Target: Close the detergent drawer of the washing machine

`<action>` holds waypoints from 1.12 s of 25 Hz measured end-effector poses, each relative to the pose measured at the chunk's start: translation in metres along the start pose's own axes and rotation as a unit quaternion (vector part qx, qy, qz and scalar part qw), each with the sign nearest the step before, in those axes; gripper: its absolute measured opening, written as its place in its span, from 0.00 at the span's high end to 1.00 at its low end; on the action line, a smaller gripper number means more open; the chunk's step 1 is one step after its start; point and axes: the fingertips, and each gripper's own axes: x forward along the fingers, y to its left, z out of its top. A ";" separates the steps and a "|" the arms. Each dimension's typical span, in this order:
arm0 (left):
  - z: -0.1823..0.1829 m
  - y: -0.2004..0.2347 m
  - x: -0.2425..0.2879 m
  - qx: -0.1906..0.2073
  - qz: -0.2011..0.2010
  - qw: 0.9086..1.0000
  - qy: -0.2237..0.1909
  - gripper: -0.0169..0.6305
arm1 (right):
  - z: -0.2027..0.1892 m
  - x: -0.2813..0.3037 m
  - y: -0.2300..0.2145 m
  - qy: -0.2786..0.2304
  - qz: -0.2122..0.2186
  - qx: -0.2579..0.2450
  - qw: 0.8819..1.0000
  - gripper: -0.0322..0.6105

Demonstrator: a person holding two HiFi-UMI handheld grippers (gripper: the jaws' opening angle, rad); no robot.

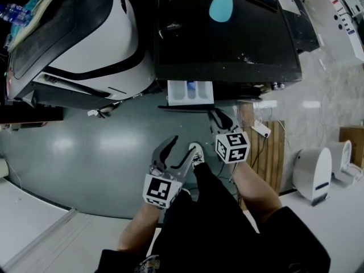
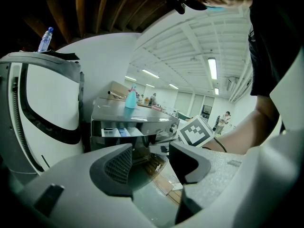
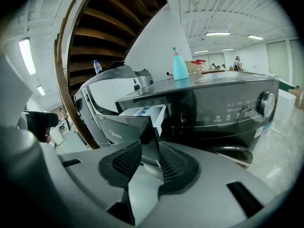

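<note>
The dark washing machine (image 1: 227, 33) (image 3: 223, 108) stands ahead with its white detergent drawer (image 1: 190, 91) (image 3: 142, 113) (image 2: 118, 132) pulled out. My right gripper (image 1: 218, 117) (image 3: 148, 160) is at the drawer's front right corner. The drawer's dark front panel (image 3: 145, 134) stands between the jaws, with a pad close on each side. Whether the pads press on it does not show. My left gripper (image 1: 177, 151) (image 2: 149, 163) hangs lower and further back over the grey floor, open with nothing between its fingers.
A turquoise bottle (image 1: 220, 4) (image 3: 179, 66) stands on the washer's top. A large white-and-black machine (image 1: 79, 38) sits to the washer's left. Wooden boards (image 1: 267, 152) and white appliances (image 1: 315, 172) lie on the right. My own shoe (image 1: 197, 152) is on the floor between the grippers.
</note>
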 end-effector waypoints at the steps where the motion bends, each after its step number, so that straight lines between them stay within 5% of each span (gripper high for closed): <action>1: 0.000 0.001 0.000 -0.002 0.001 1.000 0.000 0.61 | 0.002 0.003 -0.001 0.000 -0.001 0.001 1.000 0.78; 28: 0.003 0.017 0.017 -0.012 0.003 1.000 0.008 0.61 | 0.044 0.059 -0.031 -0.009 -0.019 0.060 0.998 0.76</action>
